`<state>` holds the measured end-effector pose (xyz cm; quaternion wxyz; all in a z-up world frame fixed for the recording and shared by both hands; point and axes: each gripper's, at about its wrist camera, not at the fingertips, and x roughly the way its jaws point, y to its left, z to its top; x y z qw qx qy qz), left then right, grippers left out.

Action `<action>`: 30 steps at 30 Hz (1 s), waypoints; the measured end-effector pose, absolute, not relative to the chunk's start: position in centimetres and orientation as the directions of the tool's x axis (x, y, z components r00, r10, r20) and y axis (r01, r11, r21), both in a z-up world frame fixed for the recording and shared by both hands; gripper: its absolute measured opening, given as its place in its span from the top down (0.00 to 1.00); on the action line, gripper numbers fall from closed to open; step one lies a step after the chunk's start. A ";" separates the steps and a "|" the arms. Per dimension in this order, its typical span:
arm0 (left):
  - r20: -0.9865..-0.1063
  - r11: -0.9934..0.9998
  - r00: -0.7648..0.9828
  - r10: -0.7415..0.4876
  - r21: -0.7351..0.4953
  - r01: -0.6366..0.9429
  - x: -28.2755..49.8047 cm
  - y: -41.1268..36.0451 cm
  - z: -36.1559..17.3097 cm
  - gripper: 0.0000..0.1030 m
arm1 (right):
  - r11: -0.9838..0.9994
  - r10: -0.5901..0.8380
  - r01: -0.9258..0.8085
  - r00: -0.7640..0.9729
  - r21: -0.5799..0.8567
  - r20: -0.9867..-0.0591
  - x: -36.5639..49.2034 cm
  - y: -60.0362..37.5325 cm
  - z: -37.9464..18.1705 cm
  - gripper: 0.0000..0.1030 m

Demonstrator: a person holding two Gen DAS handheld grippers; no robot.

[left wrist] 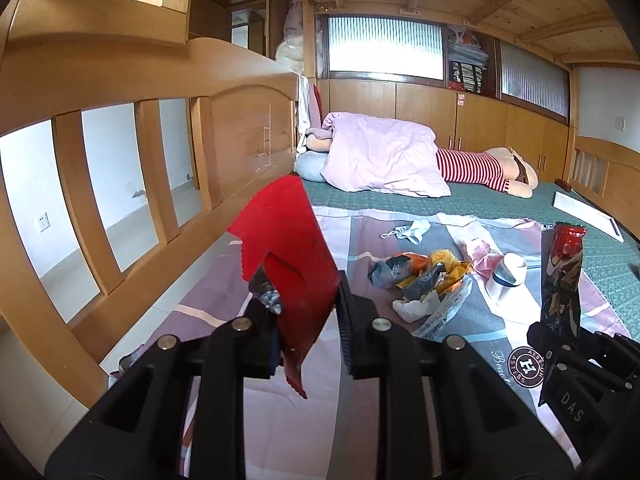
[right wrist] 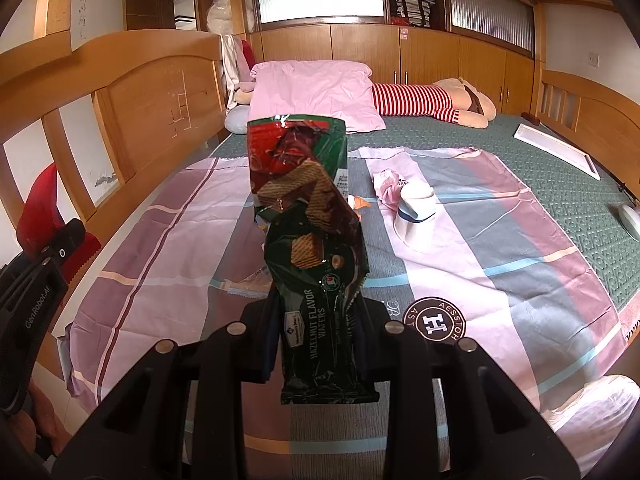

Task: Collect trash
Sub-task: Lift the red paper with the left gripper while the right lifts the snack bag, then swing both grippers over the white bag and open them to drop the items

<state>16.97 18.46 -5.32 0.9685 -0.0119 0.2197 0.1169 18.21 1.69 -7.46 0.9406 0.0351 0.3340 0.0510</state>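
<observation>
Gripping a red wrapper (left wrist: 288, 264), the left gripper (left wrist: 306, 312) hides litter; right gripper (right wrist: 316, 320) clamps wafer packet (right wrist: 312, 232).

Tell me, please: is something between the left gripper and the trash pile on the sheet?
Nothing on the sheet blocks the way to the trash pile. But the left gripper is shut on a red wrapper, so it is not free. The right gripper is shut on a wafer wrapper.

A bed (right wrist: 540, 184) with a green mat fills the middle of the frame. A striped sheet (right wrist: 500, 248) covers its near part, carrying crumpled wrappers (left wrist: 424, 276) and a white cup (right wrist: 416, 216). Upper centre lie a pink pillow (right wrist: 316, 88) and stuffed toy (right wrist: 432, 102).
</observation>
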 end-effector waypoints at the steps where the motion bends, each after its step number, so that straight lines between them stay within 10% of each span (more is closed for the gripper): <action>1: -0.427 0.973 0.877 0.221 0.030 -0.230 16.9 18.4 -5.3 0.77 | 0.992 0.120 -0.073 0.772 0.100 -0.624 18.3 1.7 -7.4 0.70; 19: -0.447 0.981 0.877 0.177 0.008 -0.194 17.1 18.1 -5.6 0.77 | 0.984 0.145 -0.054 0.789 0.168 -0.597 17.7 0.0 -7.1 0.70; 30: -0.488 0.955 0.830 -0.269 -0.246 0.165 17.5 15.7 -6.0 0.77 | 0.996 -0.010 0.074 0.692 0.057 -0.722 10.2 -14.7 -6.2 0.70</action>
